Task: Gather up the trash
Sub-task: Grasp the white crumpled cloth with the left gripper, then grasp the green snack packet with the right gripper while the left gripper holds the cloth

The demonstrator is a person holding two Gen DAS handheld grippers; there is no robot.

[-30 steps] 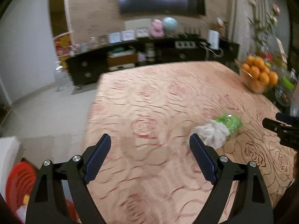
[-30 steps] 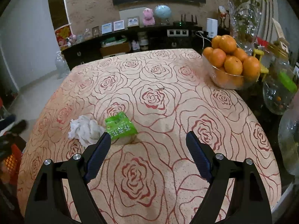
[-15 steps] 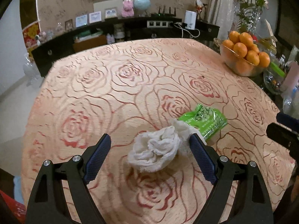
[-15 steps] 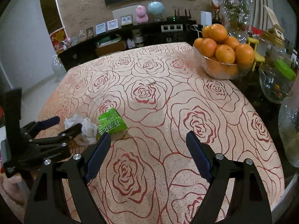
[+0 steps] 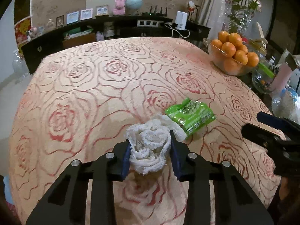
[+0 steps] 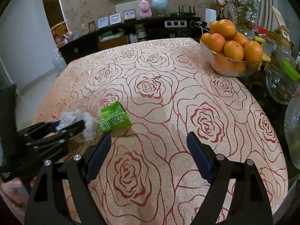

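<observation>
Pinching the crumpled tissue, the left gripper has just been closing its jaws on this soft, light wad across its bulk. The right gripper stands wide open and empty near the green wrapper, which looks thin, crinkly and best taken by an edge.

The right gripper hangs over the rose-patterned tablecloth with its jaws spread wide and nothing between them. At the left edge the left gripper has just been closing and now pinches a crumpled white tissue, which lies against a green wrapper (printed with white characters). A glass bowl of oranges stands at the cloth's far right, well apart from the trash. A dark sideboard lines the back wall.
</observation>
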